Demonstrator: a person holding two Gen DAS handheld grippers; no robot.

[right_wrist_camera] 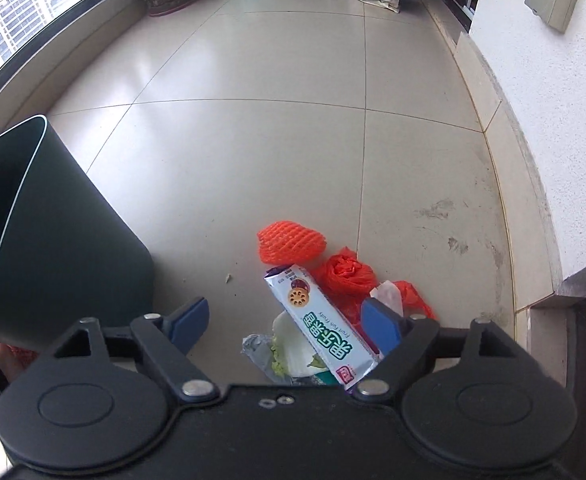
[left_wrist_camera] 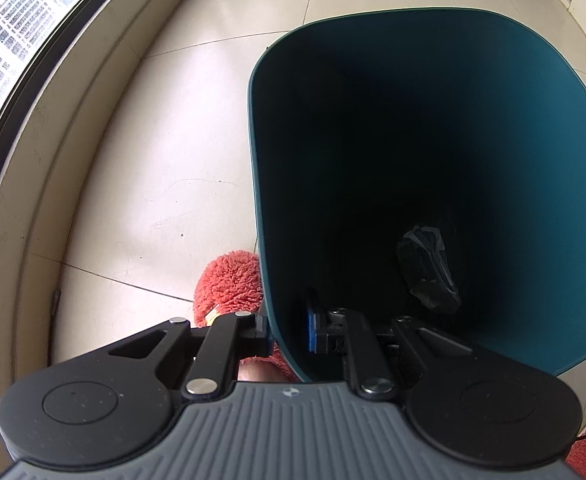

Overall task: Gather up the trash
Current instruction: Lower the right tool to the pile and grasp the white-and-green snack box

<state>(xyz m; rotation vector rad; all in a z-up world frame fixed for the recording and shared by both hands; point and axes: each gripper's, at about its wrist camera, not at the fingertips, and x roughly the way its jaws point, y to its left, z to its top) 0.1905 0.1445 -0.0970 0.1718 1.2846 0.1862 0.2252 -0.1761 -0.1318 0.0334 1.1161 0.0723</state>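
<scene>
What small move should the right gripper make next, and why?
Probably lower the right gripper onto the snack wrapper and close. Its jaws stand open and empty, with the wrapper lying on the trash pile between them. The left gripper is shut on the bin rim, so the bin seems ready to receive it.

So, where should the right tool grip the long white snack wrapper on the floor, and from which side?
Grip the snack wrapper across its narrow width near the middle, coming from above. It lies flat and long, slanting on the trash pile, so its two long edges are free. The right tool is open and probably needs turning to match the slant.
</scene>
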